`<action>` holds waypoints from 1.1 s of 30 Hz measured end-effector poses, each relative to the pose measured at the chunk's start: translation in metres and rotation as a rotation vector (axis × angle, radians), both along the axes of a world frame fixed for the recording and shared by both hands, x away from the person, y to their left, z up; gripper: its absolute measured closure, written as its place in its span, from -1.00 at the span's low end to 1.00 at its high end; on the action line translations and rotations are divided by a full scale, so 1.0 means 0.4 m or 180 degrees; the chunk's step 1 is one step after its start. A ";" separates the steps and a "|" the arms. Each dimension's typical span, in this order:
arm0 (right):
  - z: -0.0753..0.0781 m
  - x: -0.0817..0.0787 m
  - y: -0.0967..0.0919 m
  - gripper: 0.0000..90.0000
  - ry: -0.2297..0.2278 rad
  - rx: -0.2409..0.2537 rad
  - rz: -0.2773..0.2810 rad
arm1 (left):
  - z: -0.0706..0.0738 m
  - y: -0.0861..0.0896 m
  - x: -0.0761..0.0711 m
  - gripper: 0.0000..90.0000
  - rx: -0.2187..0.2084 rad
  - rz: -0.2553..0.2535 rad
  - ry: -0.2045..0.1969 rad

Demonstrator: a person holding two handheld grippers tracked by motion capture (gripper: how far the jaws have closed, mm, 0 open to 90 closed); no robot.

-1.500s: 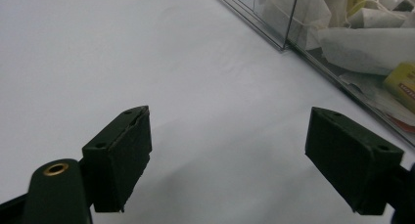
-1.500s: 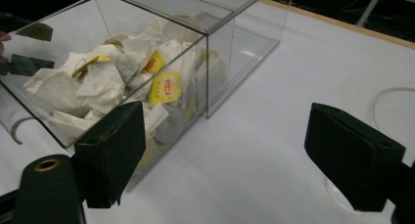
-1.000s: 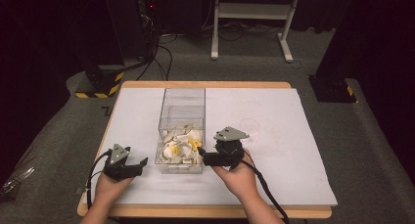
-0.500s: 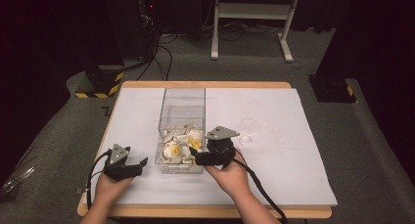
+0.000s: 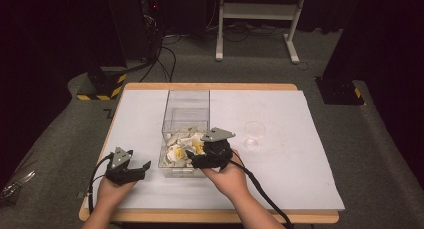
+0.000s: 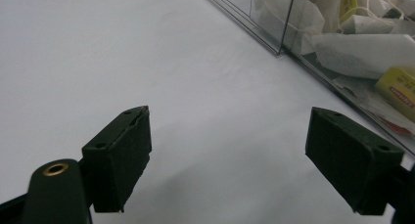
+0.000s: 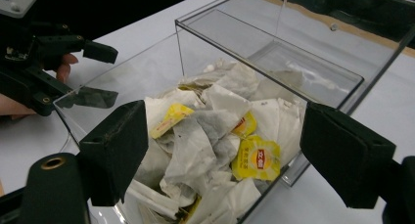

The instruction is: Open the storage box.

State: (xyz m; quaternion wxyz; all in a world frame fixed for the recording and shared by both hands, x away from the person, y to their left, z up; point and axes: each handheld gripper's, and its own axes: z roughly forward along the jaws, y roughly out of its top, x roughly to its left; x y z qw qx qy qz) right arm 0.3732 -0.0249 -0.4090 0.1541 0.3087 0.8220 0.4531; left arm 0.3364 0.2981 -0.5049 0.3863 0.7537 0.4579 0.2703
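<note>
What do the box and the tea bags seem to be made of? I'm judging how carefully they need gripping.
The clear box looks like rigid acrylic or similar plastic, glossy: see-through walls with sharp bright edges and reflections. The tea bags look like thin matte filter paper, creased and limp, with dark contents showing through; their yellow tags seem printed paper or card.

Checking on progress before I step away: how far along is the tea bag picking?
Done: nothing lifted out; the glass cup looks empty. In hand: the right gripper hangs open over the tea bags in the clear box; the left gripper rests open alongside. Left: grasping a bag.
</note>
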 end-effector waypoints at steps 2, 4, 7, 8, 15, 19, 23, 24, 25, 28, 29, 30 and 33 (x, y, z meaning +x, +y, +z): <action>0.003 0.002 0.005 -0.59 0.0009 -0.0005 0.0008 | 0.000 0.001 0.000 -0.60 0.0000 -0.0007 0.0003; 0.003 0.003 0.007 -0.59 0.0005 -0.0005 0.0018 | 0.000 0.000 0.001 -0.60 -0.0002 -0.0005 0.0005; 0.002 0.003 0.010 -0.58 0.0064 -0.0002 0.0029 | 0.001 0.000 0.000 -0.60 0.0031 -0.0025 0.0004; 0.001 0.004 0.011 -0.58 0.0074 -0.0012 0.0033 | 0.000 0.000 0.001 -0.60 0.0026 -0.0020 0.0004; 0.007 -0.006 0.018 -0.54 0.0113 -0.0058 0.0072 | 0.000 0.000 0.000 -0.60 0.0022 -0.0017 0.0000; 0.014 -0.003 0.025 -0.53 0.0118 -0.0042 0.0097 | 0.000 0.000 0.001 -0.60 0.0011 -0.0009 -0.0002; 0.032 0.003 0.032 -0.53 0.0095 -0.0002 0.0091 | 0.000 0.002 0.000 -0.60 0.0014 -0.0023 -0.0013; 0.033 0.004 0.033 -0.53 0.0102 -0.0004 0.0092 | 0.001 0.002 0.000 -0.60 0.0012 -0.0028 -0.0012; 0.032 0.005 0.034 -0.53 0.0092 -0.0013 0.0097 | 0.000 0.001 0.000 -0.60 -0.0011 -0.0025 -0.0001; 0.022 0.007 0.036 -0.53 0.0115 -0.0076 0.0094 | 0.000 0.002 0.000 -0.60 -0.0017 -0.0031 -0.0006; 0.015 0.007 0.037 -0.51 0.0147 -0.0091 0.0092 | 0.001 0.003 -0.002 -0.60 -0.0018 -0.0028 -0.0024; 0.015 0.007 0.037 -0.51 0.0147 -0.0091 0.0092 | 0.001 0.003 -0.002 -0.60 -0.0018 -0.0028 -0.0024; 0.000 0.007 0.042 -0.45 0.0294 -0.0115 0.0128 | 0.001 0.003 -0.004 -0.60 -0.0047 -0.0025 -0.0040</action>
